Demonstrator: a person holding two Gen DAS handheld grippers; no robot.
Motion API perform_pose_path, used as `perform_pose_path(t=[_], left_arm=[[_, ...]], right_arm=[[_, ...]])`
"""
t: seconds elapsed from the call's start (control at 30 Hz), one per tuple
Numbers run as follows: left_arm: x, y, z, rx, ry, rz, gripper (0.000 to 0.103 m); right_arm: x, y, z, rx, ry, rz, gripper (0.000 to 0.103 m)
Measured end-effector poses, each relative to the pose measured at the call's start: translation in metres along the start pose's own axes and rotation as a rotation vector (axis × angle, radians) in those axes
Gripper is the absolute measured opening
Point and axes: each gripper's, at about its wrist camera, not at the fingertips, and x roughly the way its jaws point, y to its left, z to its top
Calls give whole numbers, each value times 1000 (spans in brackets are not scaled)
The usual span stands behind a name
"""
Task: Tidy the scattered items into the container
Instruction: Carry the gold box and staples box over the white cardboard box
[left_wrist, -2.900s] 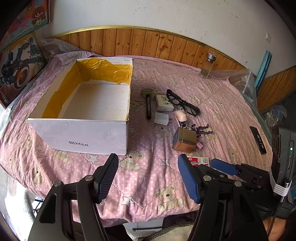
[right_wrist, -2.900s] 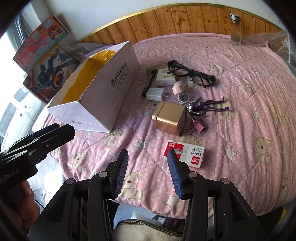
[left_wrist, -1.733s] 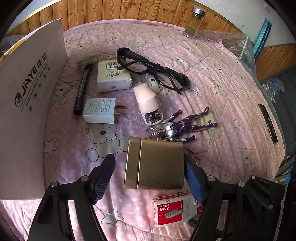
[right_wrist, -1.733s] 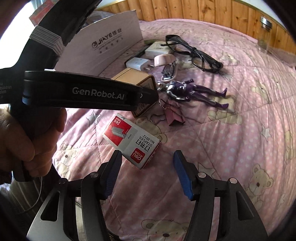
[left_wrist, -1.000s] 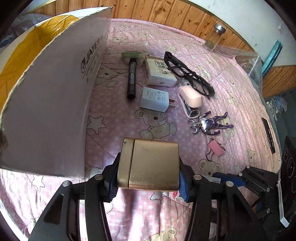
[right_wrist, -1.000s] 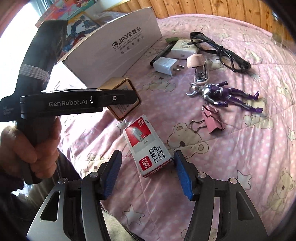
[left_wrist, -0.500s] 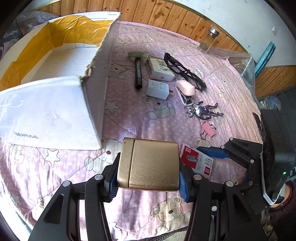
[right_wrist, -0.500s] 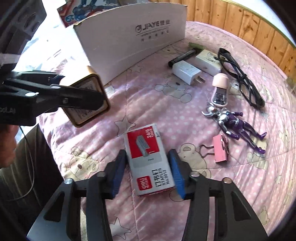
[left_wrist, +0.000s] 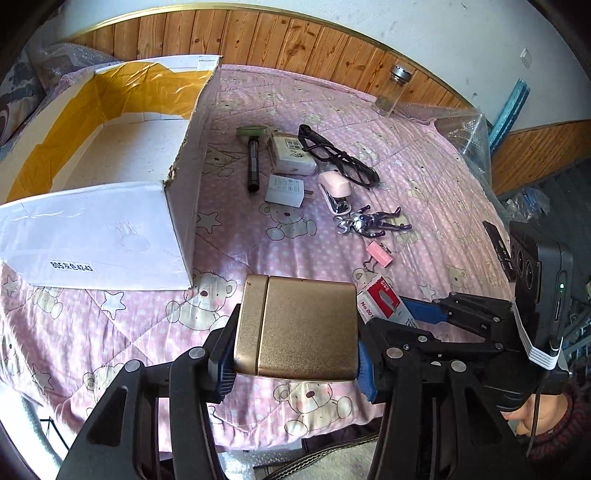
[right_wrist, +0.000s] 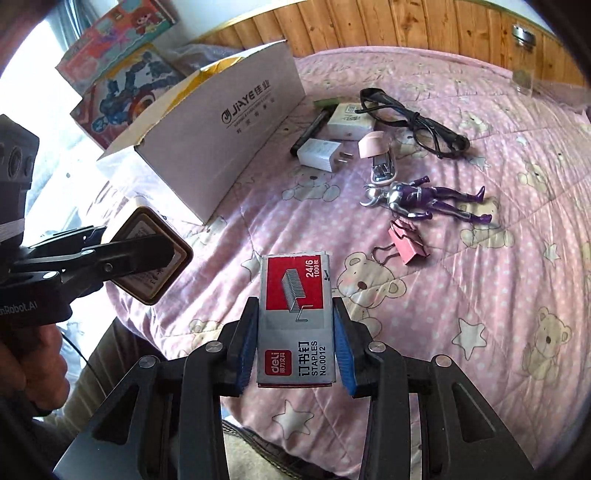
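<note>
My left gripper (left_wrist: 295, 363) is shut on a gold tin box (left_wrist: 297, 328), held above the bed's near edge, right of the open white cardboard box (left_wrist: 110, 232). In the right wrist view that tin (right_wrist: 153, 254) shows at the left. My right gripper (right_wrist: 295, 350) is shut on a red and grey staples box (right_wrist: 295, 317), lifted off the quilt. On the pink quilt lie a black marker (left_wrist: 253, 166), a white charger plug (left_wrist: 286, 190), a white card box (left_wrist: 291, 153), black glasses (left_wrist: 338, 155), a pink stapler (left_wrist: 334, 186), a purple figure (left_wrist: 371, 223) and a pink binder clip (left_wrist: 378, 254).
A glass jar (left_wrist: 393, 90) stands by the wooden wall panel at the back. A black remote (left_wrist: 498, 249) lies at the quilt's right edge, bubble wrap (left_wrist: 465, 129) behind it. Toy boxes (right_wrist: 122, 85) lean beyond the cardboard box. A person's hand (right_wrist: 33, 354) holds the left gripper.
My right gripper has closed on the staples box and lifted it. The left gripper keeps the gold tin and has drawn back slightly, showing more of the cardboard box's inside.
</note>
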Motion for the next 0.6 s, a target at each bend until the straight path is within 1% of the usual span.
perform_pose_path(t=[0.27, 0.47, 0.6], left_arm=[[-24, -4, -6, -11, -34, 81, 53], [-42, -8, -13, -10, -71, 88, 53], [-54, -9, -16, -12, -97, 88, 53]], right_arm=[[-25, 23, -4, 19, -34, -28, 39], [-47, 38, -4, 15, -76, -22, 39], [-61, 54, -1, -10, -106, -10, 39]])
